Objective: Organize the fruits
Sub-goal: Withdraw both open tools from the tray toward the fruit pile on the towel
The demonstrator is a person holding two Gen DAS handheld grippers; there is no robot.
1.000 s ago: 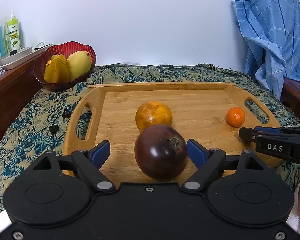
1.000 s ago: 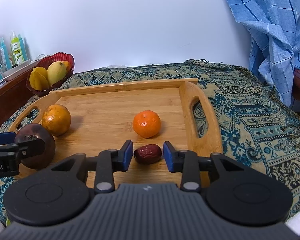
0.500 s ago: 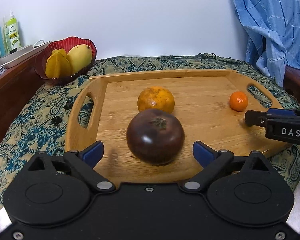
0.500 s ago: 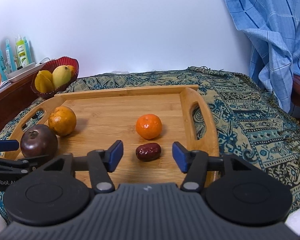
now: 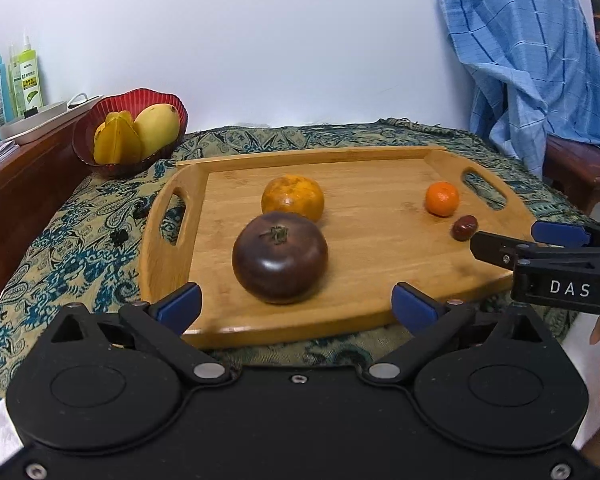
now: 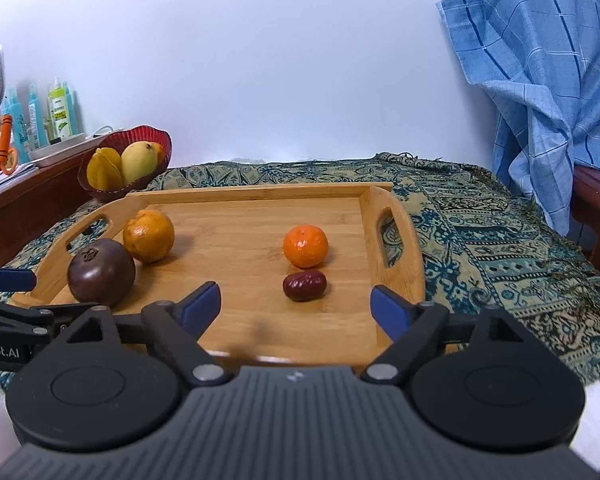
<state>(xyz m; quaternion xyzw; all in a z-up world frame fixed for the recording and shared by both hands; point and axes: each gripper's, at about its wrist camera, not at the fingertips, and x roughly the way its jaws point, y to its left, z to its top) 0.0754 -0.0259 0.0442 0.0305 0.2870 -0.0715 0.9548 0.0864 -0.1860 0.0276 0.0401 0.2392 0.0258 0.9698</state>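
Observation:
A wooden tray (image 5: 380, 300) (image 6: 260, 332) lies on a patterned cloth. On it sit a dark purple round fruit (image 5: 280, 258) (image 6: 101, 272), a yellow-orange citrus (image 5: 293, 198) (image 6: 149, 235), a small orange mandarin (image 5: 442, 198) (image 6: 305, 246) and a dark red date (image 5: 464, 227) (image 6: 304, 286). My left gripper (image 5: 296, 306) is open and empty, just in front of the purple fruit. My right gripper (image 6: 298, 306) is open and empty, just in front of the date; it also shows at the right of the left wrist view (image 5: 536, 240).
A red bowl (image 5: 130, 128) (image 6: 124, 160) with a mango and a starfruit stands at the back left. A wooden sideboard (image 5: 28, 172) with bottles is on the left. A blue checked cloth (image 5: 532, 60) hangs over a chair on the right.
Both grippers opened wide and drew back toward the tray's near edge. The purple fruit and the date now lie free on the tray.

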